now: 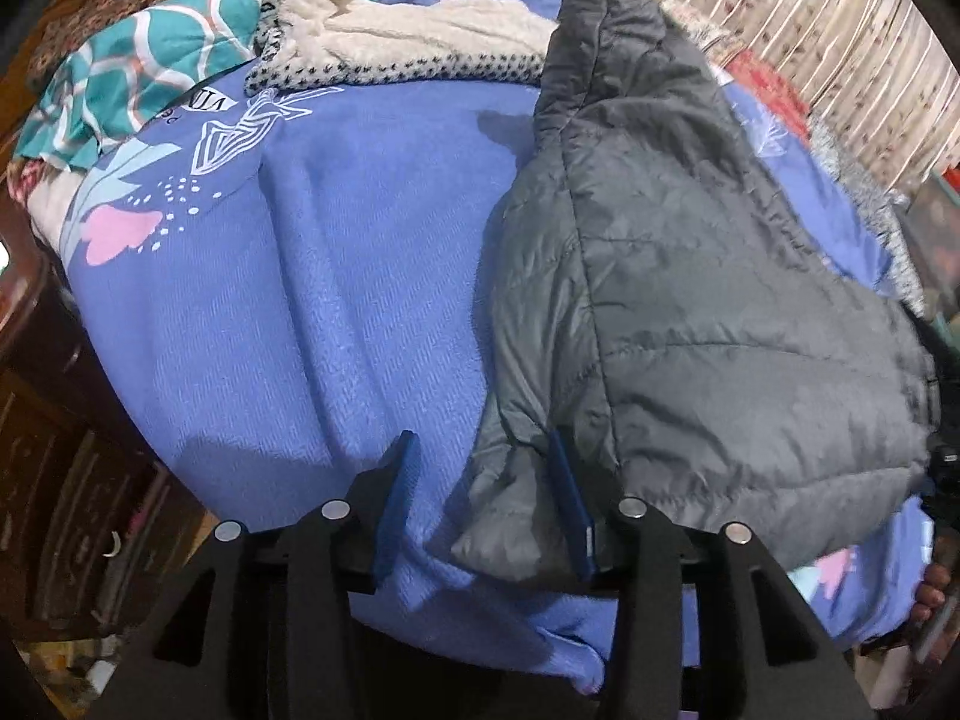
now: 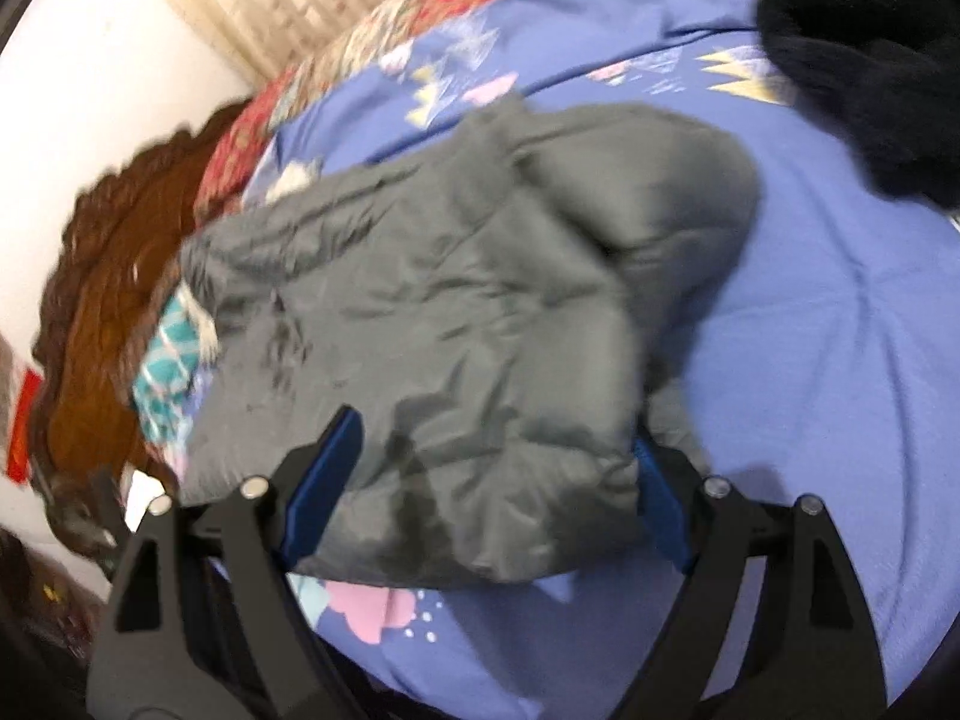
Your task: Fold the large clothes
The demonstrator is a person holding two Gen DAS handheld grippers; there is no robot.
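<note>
Grey quilted jacket (image 1: 690, 300) on blue blanket (image 1: 336, 312). Left gripper (image 1: 483, 504) spread wide at hem; right gripper (image 2: 498, 480) wide, straddling jacket corner.

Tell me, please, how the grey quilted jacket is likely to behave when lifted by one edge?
The grey quilted jacket will probably sag and drape, since it lies creased on the blue bedsheet. Its puffy padding suggests lightness for its bulk. The sheen hints at slipperiness.

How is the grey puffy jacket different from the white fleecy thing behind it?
The grey quilted jacket is smooth, slightly shiny and stitched in panels; the white fleece garment is fuzzy with a black-and-white patterned edge. The jacket lies nearer, the fleece farther back. Both rest on the blue bedspread.
</note>
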